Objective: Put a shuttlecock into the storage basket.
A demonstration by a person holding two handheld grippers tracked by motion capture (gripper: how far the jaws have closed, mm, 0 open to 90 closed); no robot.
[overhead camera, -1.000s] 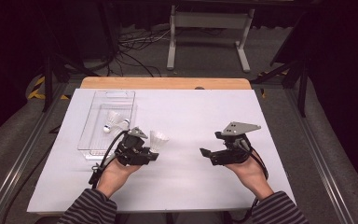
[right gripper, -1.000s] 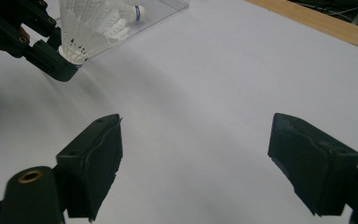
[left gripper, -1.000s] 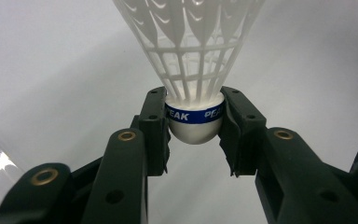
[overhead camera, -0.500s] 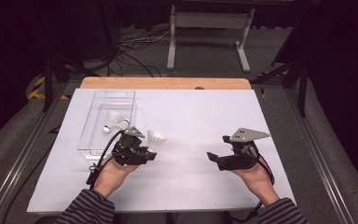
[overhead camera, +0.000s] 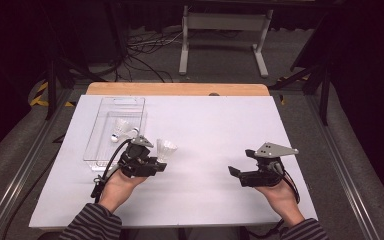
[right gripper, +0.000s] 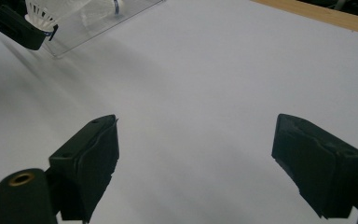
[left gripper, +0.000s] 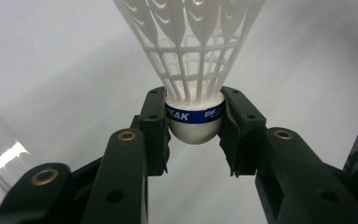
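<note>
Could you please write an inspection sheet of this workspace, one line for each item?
Surface: white table top with a wooden strip along the far edge.
Job's things: one white shuttlecock with a blue band, gripped at its cork; a second shuttlecock lying inside the clear plastic tray at the table's left.
Clutter: nothing seen.
Grippers: left gripper shut on the shuttlecock; right gripper open, holding nothing, above bare table.
Cables: a black cable trails from the left gripper; loose cables on the floor beyond the table.
Surroundings: dark room, white metal stand behind the table.
</note>
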